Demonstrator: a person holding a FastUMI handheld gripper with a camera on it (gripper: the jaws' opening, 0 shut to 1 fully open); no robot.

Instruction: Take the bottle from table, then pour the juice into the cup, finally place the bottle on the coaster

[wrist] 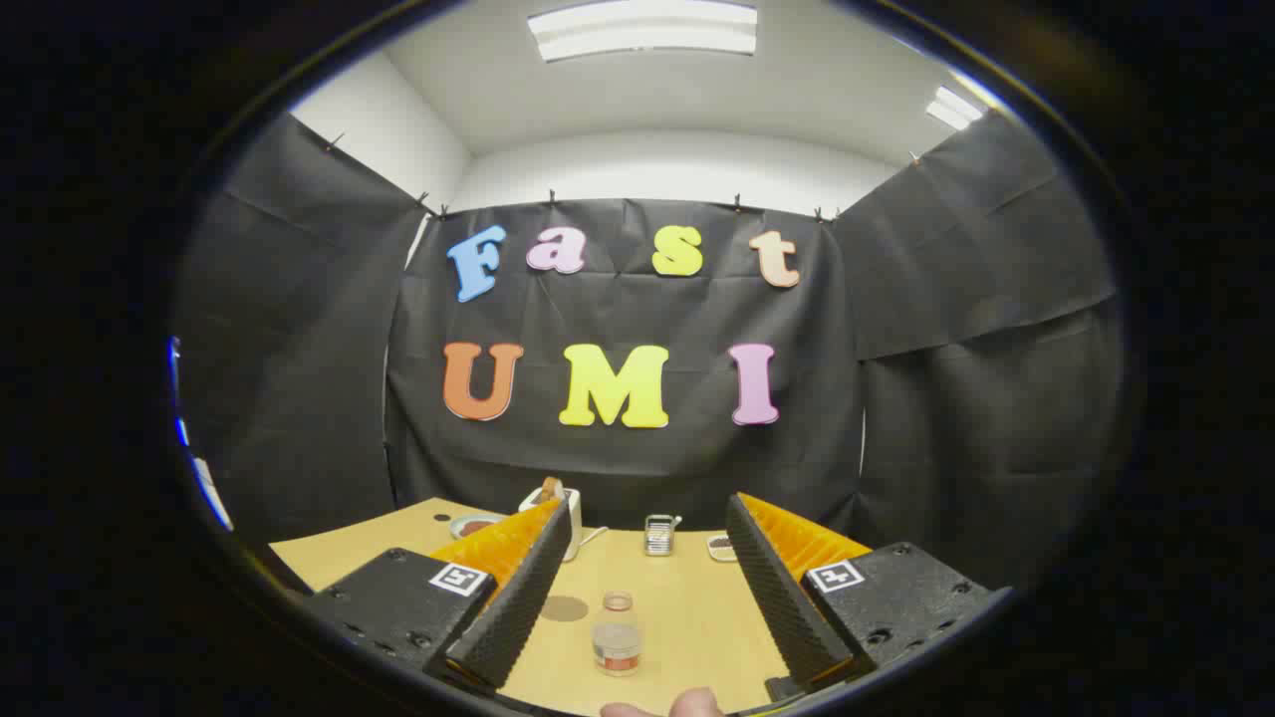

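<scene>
A small clear bottle (618, 637) with a red band and no cap stands upright on the wooden table (697, 607). It appears low in the gap between my two fingers, and neither touches it. My gripper (649, 516) is open and holds nothing. A round tan coaster (565, 607) lies flat just left of the bottle, close to the left finger (518, 597). A white cup (570, 513) stands farther back, partly hidden by the left fingertip.
At the back of the table are a shallow dish (476, 525) with something red-brown in it, a small metal holder (658, 535) and a small saucer (719, 546). A person's fingertips (665, 706) show at the near edge. Black cloth walls close off the table.
</scene>
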